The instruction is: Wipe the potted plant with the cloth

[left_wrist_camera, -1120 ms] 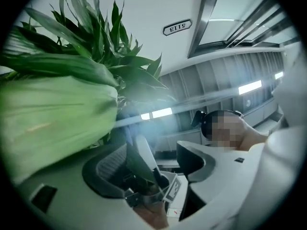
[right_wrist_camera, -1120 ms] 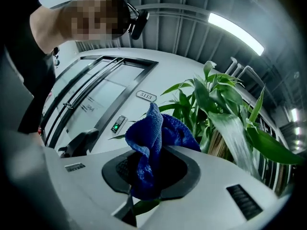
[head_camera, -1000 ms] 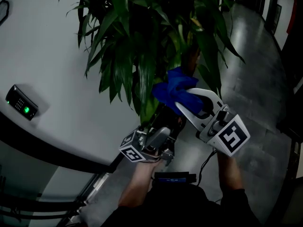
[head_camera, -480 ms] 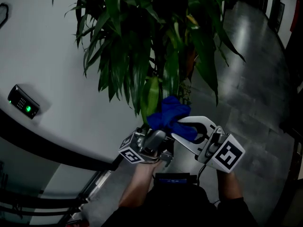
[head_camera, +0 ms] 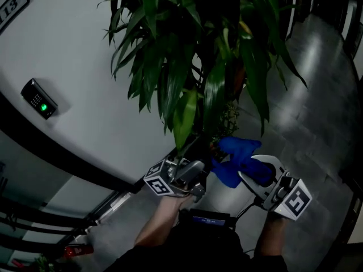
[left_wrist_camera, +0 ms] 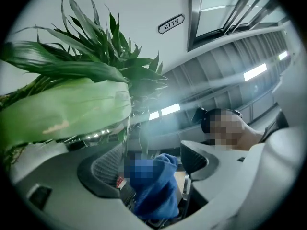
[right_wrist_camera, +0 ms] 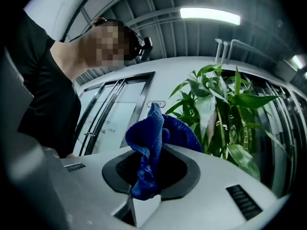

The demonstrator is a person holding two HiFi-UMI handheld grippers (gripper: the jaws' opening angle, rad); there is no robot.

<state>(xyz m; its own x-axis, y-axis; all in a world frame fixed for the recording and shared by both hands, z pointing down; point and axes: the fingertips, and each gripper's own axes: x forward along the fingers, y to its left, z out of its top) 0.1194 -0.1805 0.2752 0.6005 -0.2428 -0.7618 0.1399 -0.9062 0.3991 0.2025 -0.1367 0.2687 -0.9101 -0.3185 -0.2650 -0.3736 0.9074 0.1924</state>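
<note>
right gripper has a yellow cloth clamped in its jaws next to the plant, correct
Not quite: the cloth is blue, not yellow. The right gripper view shows it clamped in the jaws of the right gripper, next to the plant.

I count one plant [head_camera: 187, 67], one cloth [head_camera: 235, 160], two tools, the left tool [head_camera: 195, 169] and the right tool [head_camera: 252, 171], one keypad [head_camera: 38, 98] and one number plate [head_camera: 12, 4].
</note>
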